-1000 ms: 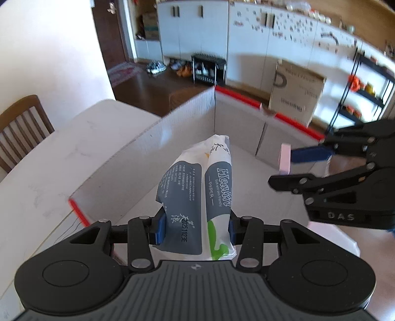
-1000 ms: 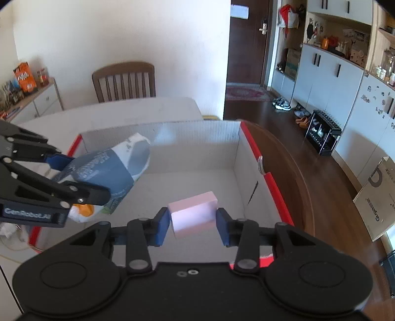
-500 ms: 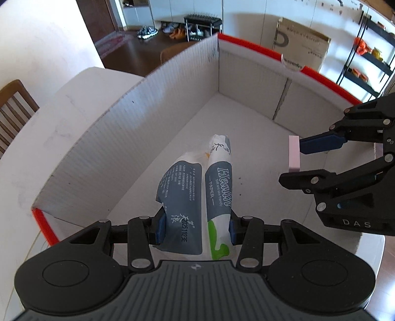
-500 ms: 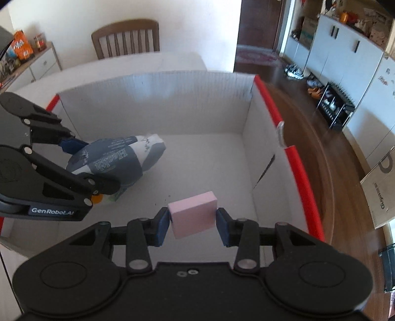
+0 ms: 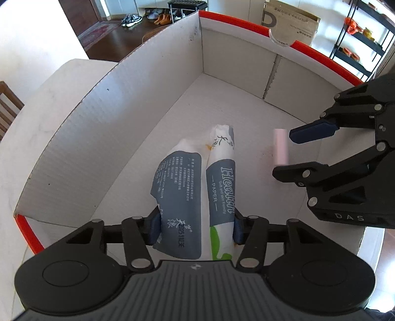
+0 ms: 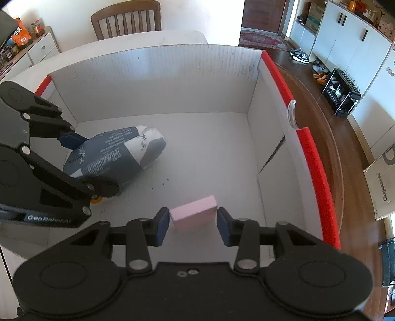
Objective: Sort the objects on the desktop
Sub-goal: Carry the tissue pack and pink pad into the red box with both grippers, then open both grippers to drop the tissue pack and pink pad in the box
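Observation:
My left gripper (image 5: 196,228) is shut on a grey and white tissue pack (image 5: 195,187) and holds it low inside a white cardboard box (image 5: 103,128) with red rims. The pack also shows in the right wrist view (image 6: 116,153), near the box floor at the left. My right gripper (image 6: 193,226) is open inside the box. A pink block (image 6: 195,213) sits between its jaws with small gaps on both sides and looks tilted and blurred. In the left wrist view the pink block (image 5: 280,149) is just off the right gripper's fingertips (image 5: 308,133).
The box stands on a white table (image 5: 37,103). A wooden chair (image 6: 126,17) is at the table's far side. Beyond the box are a wooden floor, white cabinets (image 6: 353,49), a shoe rack (image 6: 342,91) and a brown cardboard carton (image 5: 288,24).
Both grippers have lowered into the box. My right gripper's jaws have opened and the pink block has come loose and tipped. My left gripper still grips the tissue pack.

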The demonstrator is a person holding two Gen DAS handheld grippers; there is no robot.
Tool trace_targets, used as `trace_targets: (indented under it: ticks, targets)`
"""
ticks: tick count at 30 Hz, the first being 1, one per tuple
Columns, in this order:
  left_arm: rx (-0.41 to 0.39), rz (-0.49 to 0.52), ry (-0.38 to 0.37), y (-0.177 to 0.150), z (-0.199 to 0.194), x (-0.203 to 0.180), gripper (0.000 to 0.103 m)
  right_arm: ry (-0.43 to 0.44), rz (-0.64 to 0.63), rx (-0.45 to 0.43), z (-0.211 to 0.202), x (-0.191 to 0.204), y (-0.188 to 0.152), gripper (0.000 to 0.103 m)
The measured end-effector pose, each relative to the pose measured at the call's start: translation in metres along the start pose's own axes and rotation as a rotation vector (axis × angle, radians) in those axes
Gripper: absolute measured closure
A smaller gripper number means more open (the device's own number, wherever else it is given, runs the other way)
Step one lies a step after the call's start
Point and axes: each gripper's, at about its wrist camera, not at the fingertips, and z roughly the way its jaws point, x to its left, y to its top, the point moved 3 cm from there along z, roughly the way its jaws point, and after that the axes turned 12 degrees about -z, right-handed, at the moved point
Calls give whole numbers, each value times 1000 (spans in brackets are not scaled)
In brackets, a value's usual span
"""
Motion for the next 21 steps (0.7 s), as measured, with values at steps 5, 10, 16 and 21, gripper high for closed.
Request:
trace_targets:
  ticks: [5,10,16,21]
  targets:
    - [-35,-8,2,0,-10,1,34,2,-21,-2,-3,-1,0,58]
    - [-72,-43,-7,-4,-26,7,33,5,-21,-14,-9,-2,0,49]
    - [-151,-115,-44,-6,-48,16,33,11,-17,-62,-29,-7,-2,43]
    - [-212,-172,-57,-13,-68,21,33,23,-13,-122,-51,-10,-4,40]
